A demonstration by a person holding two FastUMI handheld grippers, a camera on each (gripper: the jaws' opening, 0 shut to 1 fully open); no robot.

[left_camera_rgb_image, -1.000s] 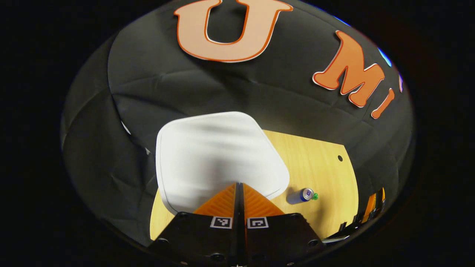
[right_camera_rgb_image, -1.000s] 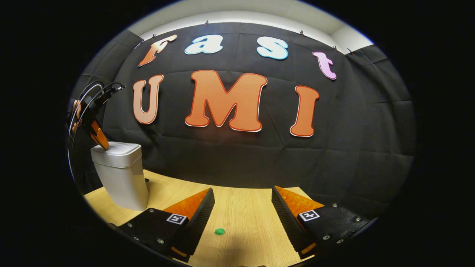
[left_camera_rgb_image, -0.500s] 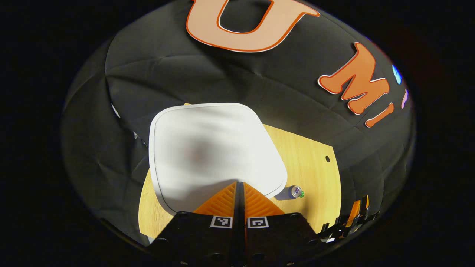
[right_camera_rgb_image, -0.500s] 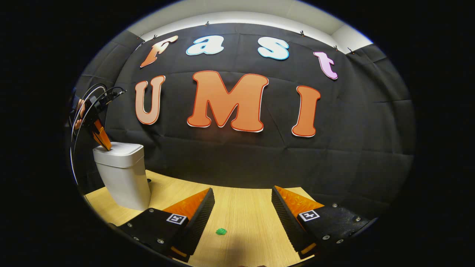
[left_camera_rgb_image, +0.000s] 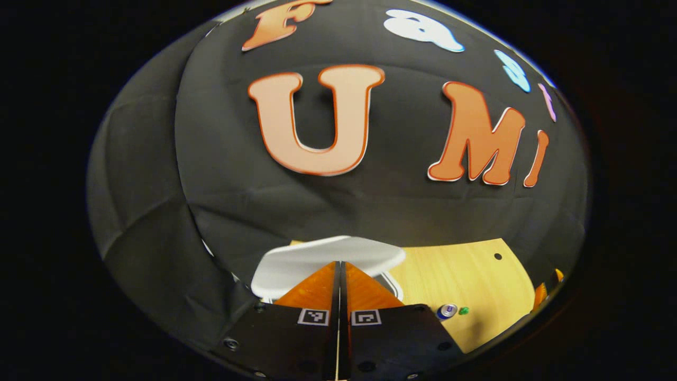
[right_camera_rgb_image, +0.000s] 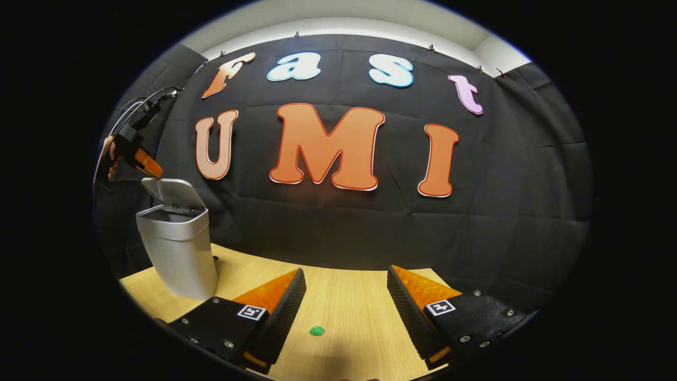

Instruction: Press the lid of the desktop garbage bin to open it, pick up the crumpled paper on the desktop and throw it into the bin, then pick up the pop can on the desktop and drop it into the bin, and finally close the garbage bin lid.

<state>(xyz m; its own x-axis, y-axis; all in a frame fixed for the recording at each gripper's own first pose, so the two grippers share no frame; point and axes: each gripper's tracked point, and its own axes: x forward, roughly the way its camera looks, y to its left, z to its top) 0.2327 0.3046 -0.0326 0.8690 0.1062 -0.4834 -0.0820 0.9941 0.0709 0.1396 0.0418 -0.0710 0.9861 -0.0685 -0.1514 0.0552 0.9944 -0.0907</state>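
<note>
Standing open, the bin waits for the paper

Going left to right in the right gripper view: the left gripper (right_camera_rgb_image: 151, 168) hangs just above the raised lid (right_camera_rgb_image: 174, 193) of the bin (right_camera_rgb_image: 177, 248), apart from it as far as I can tell, with a hand (right_camera_rgb_image: 108, 159) behind it. In the left gripper view its fingers (left_camera_rgb_image: 317, 288) lie pressed together with nothing between them, and the lid (left_camera_rgb_image: 328, 259) shows just beyond the tips. The bin stands at the left of the desk (right_camera_rgb_image: 349, 296), its mouth uncovered, so the opening step looks done.

Next comes the paper (right_camera_rgb_image: 316, 330), a small green crumpled ball lying on the desk between the spread fingers of the right gripper (right_camera_rgb_image: 346, 307), whose jaws stand wide apart and hold nothing. It lies near the camera, ahead of no pad contact yet. I judge it very light and soft; it should crush a little under the pads and spring back, so a gentle pinch across its middle should do. Being so small and low, it may skate away if one finger touches first; both tips should come down to the desk on either side.

The can (left_camera_rgb_image: 447, 310) lies on its side beside the paper (left_camera_rgb_image: 464, 310) in the left gripper view. It is likely thin-walled, smooth and prone to roll; a grip across the middle of its round body seems safest.
</note>
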